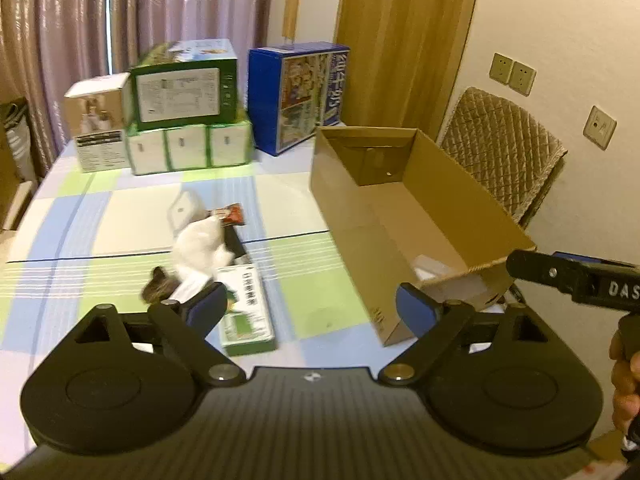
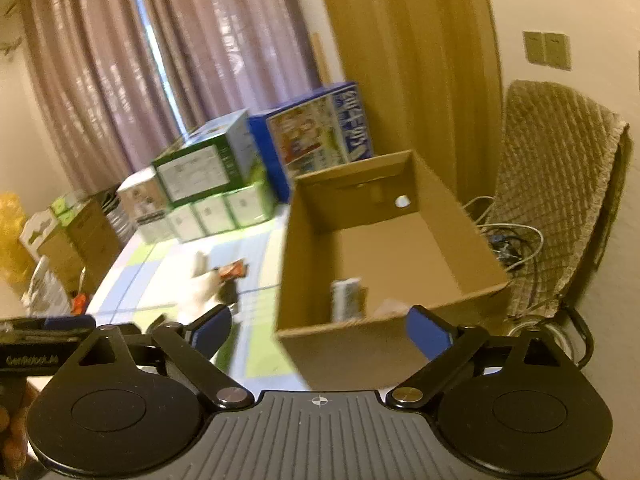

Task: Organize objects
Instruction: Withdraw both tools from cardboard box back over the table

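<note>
Both tongs, left (image 1: 310,308) and right (image 2: 320,330), spread empty near cardboard box (image 1: 340,196).

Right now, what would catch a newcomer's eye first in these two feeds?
The big open cardboard box on the table's right side, nearly empty. Left of it, a loose clutter on the checked tablecloth: a white cloth and a green-and-white carton. Stacked boxes line the far edge by the curtains; both grippers hang open.
</note>
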